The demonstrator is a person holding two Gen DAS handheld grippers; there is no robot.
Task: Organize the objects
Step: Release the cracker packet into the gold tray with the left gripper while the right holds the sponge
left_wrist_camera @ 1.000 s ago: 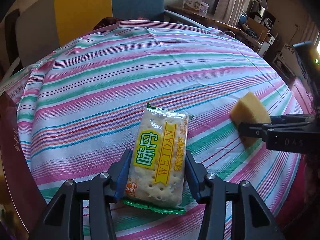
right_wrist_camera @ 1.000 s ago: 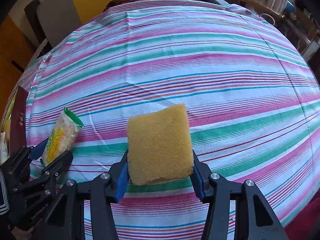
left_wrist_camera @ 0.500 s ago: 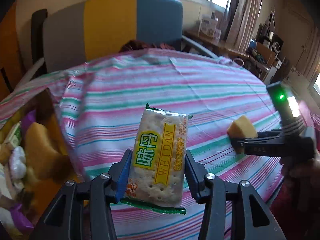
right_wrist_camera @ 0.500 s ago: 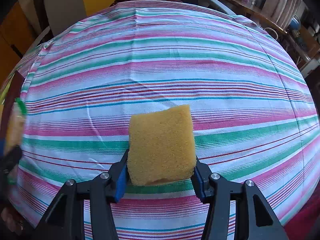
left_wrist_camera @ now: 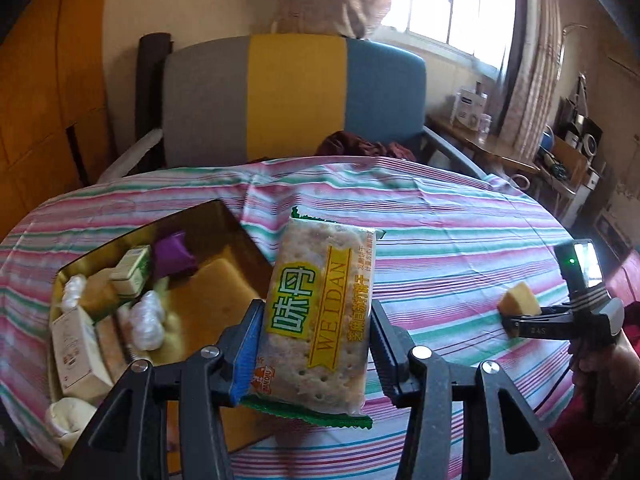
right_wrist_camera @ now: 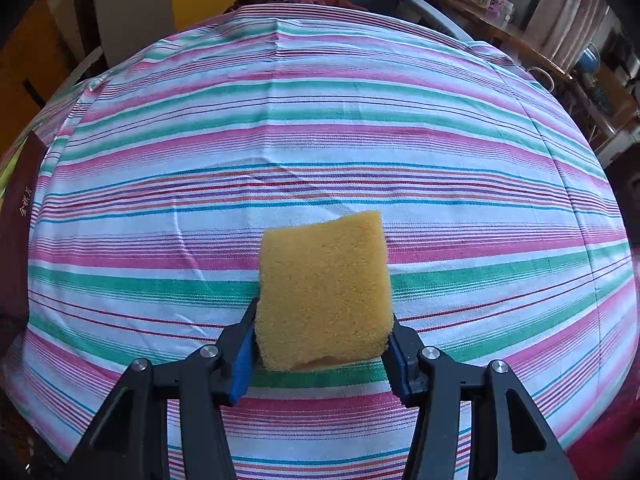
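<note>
My left gripper point(left_wrist_camera: 314, 354) is shut on a cracker packet point(left_wrist_camera: 320, 308) with green and yellow print, held above the striped table beside an open gold-lined box point(left_wrist_camera: 224, 216). The box holds several items: a yellow sponge point(left_wrist_camera: 216, 292), a purple bag point(left_wrist_camera: 172, 256), small cartons and white wrapped lumps. My right gripper point(right_wrist_camera: 322, 354) is shut on a yellow sponge block point(right_wrist_camera: 324, 292) over the table's near middle. It also shows in the left wrist view point(left_wrist_camera: 516, 322), at the right edge, with its sponge point(left_wrist_camera: 518, 302).
A striped tablecloth point(right_wrist_camera: 320, 128) covers the round table. A grey, yellow and blue chair point(left_wrist_camera: 292, 96) stands behind it. The box's dark red wall point(right_wrist_camera: 20, 216) shows at the left edge of the right wrist view. Shelves and clutter point(left_wrist_camera: 572, 152) lie at the far right.
My left gripper has lifted and swung left with the cracker packet, bringing the open box into view. My right gripper has held nearly still with the sponge.
</note>
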